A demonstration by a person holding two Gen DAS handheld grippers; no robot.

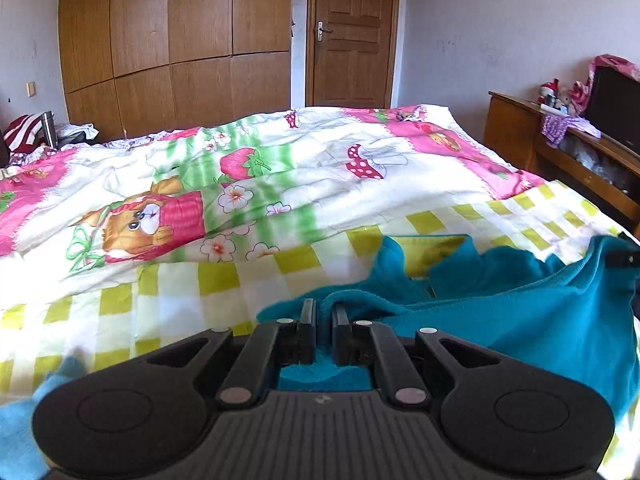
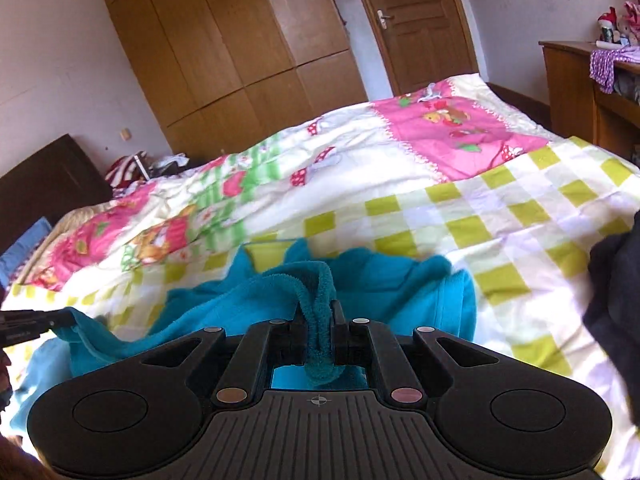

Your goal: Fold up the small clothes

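Nearest the lens, the right tool point(image 2: 319, 320) is clamped on a rolled edge of the teal fleece garment point(image 2: 380, 280), the bunched hem running down between its two fingers. The left tool point(image 1: 323, 312) has its fingers nearly together with a ridge of the same garment point(image 1: 520, 308) at their tips, so it reads as pinching the cloth, though the contact itself is partly hidden by the fabric. Each tool's tip shows at the rim of the other's view, at opposite ends of the garment. Holding two separated points along one edge likely keeps the fleece spread and taut so a fold can be laid evenly.

The garment hangs partly lifted just above the yellow-checked sheet point(image 2: 500, 216), its far portion lying rumpled on that sheet. A dark cloth point(image 2: 616, 312) sits on the sheet to the garment's right. Beyond the garment lies a cartoon-print quilt point(image 1: 280, 168) covering the bed's far half, then the wooden wardrobe point(image 1: 176, 32) and door point(image 1: 352, 32).
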